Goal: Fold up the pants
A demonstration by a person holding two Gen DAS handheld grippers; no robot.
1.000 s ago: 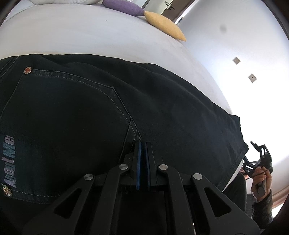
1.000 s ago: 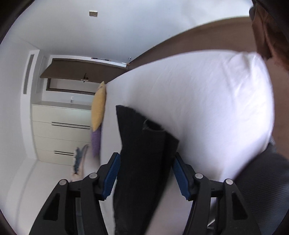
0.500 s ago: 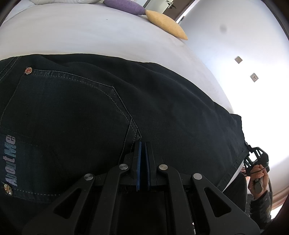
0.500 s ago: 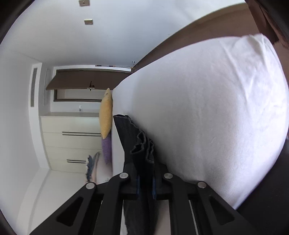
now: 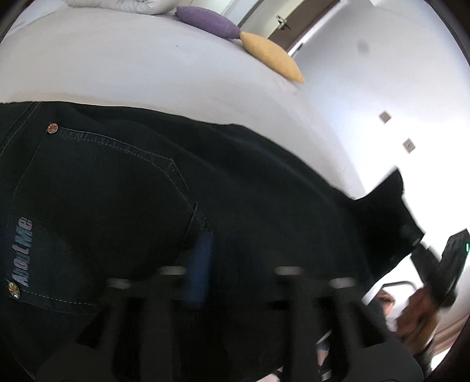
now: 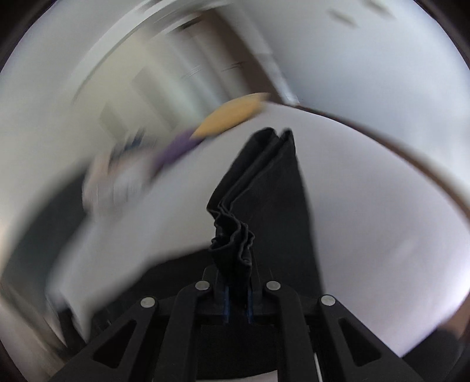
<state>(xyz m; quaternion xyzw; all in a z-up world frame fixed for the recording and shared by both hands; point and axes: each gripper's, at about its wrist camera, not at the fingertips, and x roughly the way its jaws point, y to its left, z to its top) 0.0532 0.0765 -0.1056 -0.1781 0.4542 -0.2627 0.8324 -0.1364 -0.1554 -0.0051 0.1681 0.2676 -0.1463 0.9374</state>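
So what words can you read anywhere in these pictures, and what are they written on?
"AboutMe": pale letters running sideways along the back pocket of the dark pants, in the left wrist view.
The rivets at the pocket corners carry a pattern, too small to read.
The wall plates show no readable marks.
The right wrist view is blurred and shows no text.

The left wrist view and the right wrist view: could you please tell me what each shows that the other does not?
Only the left wrist view shows the back pocket with its AboutMe lettering, and the opened left tool. Only the right wrist view shows the bunched hem clamped in the right tool. Both show the dark pants, the white bed, and the yellow cushion beside the purple cushion.
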